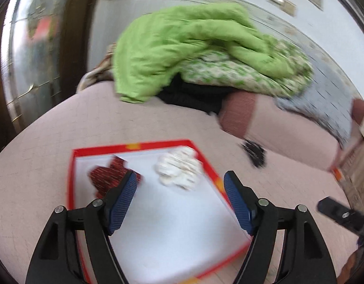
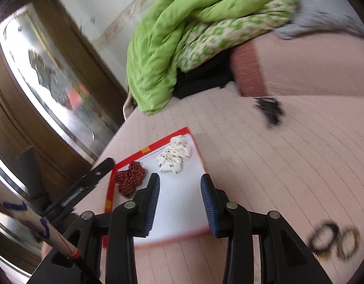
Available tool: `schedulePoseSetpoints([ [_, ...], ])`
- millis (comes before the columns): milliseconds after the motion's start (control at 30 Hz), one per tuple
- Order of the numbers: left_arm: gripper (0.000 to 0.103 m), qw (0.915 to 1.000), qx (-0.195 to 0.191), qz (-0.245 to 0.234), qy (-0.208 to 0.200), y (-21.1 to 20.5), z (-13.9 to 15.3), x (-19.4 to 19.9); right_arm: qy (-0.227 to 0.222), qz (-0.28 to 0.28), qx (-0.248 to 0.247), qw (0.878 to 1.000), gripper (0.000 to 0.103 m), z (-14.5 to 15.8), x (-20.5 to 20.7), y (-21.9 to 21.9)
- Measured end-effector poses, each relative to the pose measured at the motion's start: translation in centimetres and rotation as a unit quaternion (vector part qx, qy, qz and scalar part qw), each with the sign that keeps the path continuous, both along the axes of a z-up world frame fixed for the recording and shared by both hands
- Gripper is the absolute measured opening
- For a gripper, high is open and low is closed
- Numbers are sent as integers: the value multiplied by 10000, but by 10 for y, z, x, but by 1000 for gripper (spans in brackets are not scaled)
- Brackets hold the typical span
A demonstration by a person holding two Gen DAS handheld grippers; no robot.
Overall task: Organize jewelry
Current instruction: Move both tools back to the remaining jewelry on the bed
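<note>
A shallow red-rimmed box [image 1: 71, 189] with a white floor lies on the pink bed; it also shows in the right wrist view [image 2: 158, 145]. In it lie a dark red spotted hair tie [image 1: 106, 175] [image 2: 129, 179] and a white spotted one [image 1: 179, 170] [image 2: 173, 158]. My left gripper [image 1: 179, 201] is open and empty above the box. My right gripper [image 2: 179, 203] is open and empty above the box's right part. Black and gold hair rings [image 2: 333, 239] lie on the bed to the right. A black hair clip [image 1: 254, 152] [image 2: 269, 110] lies farther back.
A green quilt [image 1: 182, 47] [image 2: 182, 30] and a dark garment are piled at the back. A pink pillow [image 1: 288, 127] lies at the right. A mirrored wardrobe door [image 2: 51, 75] stands at the left. The right gripper's edge [image 1: 340, 215] shows in the left wrist view.
</note>
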State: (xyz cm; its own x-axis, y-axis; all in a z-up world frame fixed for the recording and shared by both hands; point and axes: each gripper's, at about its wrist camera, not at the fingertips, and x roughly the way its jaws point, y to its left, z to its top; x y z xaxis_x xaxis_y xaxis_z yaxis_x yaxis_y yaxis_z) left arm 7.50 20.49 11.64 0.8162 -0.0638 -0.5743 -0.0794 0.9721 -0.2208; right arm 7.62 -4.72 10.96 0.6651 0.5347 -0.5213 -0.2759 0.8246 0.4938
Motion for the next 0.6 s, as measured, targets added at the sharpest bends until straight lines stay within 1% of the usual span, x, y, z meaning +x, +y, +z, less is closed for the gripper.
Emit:
schedulePoseSetpoints([
  [67,75,9994,206,-290,-3,-27,-2,-14,-84,-226,156,9996,48,1,-29,-31],
  [100,75,9990,265,-360,1,-35,-3,-18,-97,-328,175,9993,51,0,-39,-42],
  [133,75,9984,309,-464,10,-45,-5,-25,-110,-439,187,9988,52,-3,-50,-54],
  [233,75,9967,222,-771,76,-67,-14,-50,-56,-609,189,9980,53,-16,-72,-82],
  [300,75,9947,147,-1007,142,-80,-23,-64,-40,-804,312,9963,53,-32,-84,-102],
  [333,75,9929,131,-1166,213,-87,-28,-68,63,-929,391,9949,53,-44,-88,-114],
  [367,75,9899,130,-1384,292,-94,-33,-70,184,-977,462,9940,53,-51,-87,-123],
  [433,75,9799,155,-1946,421,-111,-41,-69,425,-1039,685,9913,53,-63,-86,-142],
  [533,74,9667,189,-2494,539,-133,-49,-69,557,-1279,783,9871,53,-68,-84,-168],
  [567,73,9615,210,-2681,572,-142,-52,-69,612,-1380,898,9845,53,-70,-83,-176],
  [600,67,9542,271,-2902,674,-153,-56,-68,691,-1445,1091,9810,53,-74,-82,-186],
])
